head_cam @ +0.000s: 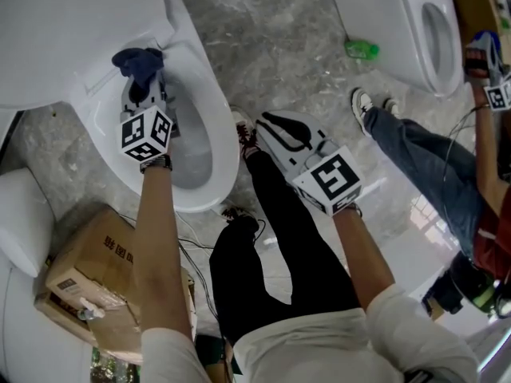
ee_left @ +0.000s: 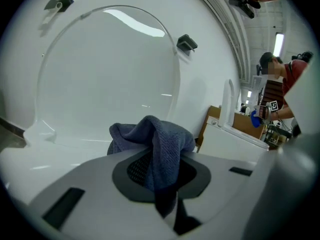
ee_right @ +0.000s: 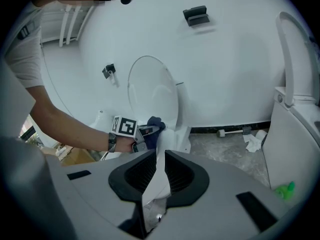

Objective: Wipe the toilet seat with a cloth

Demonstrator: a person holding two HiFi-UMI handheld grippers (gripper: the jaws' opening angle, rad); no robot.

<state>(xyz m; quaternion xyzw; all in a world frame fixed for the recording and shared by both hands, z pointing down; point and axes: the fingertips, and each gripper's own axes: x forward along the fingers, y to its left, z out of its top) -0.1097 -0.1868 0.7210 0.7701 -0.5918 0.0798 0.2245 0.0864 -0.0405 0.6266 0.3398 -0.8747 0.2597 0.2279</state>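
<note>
Two claws: left claw clamped on cloth at the rear of the seat; right claw barely ajar, empty, held clear. Suggest pressing the cloth flat and sweeping round the rim.

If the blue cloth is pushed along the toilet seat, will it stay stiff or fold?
Probably floppy: the cloth drapes in folds over the left gripper. Its woven texture should likely grip, not slip.
</note>
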